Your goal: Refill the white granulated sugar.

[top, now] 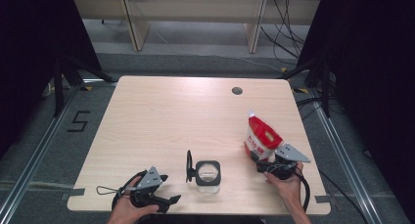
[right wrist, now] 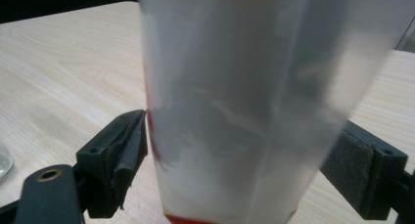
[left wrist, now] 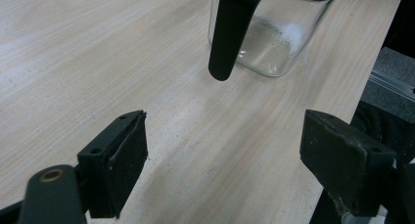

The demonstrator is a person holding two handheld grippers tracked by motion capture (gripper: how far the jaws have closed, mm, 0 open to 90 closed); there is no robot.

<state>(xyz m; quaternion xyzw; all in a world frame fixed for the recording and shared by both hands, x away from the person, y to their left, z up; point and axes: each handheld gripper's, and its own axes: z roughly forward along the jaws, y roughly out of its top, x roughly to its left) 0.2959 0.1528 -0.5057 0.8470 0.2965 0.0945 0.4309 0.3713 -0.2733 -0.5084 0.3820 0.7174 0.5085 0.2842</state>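
Gripping the red-and-white pouch point(top: 260, 136) between its jaws, our right gripper point(top: 274, 166) holds it upright. Our left gripper point(top: 164, 190) gapes wide, empty, near the glass jar point(top: 208, 175).

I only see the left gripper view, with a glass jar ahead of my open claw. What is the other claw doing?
Observer: The right claw grips a red and white pouch.
Operator: Is the pouch standing straight?
Observer: No, it leans, near the right edge of the table.
Operator: Is the jar's lid on?
Observer: No, the jar is open on top, with its black lid flipped up at its left side.
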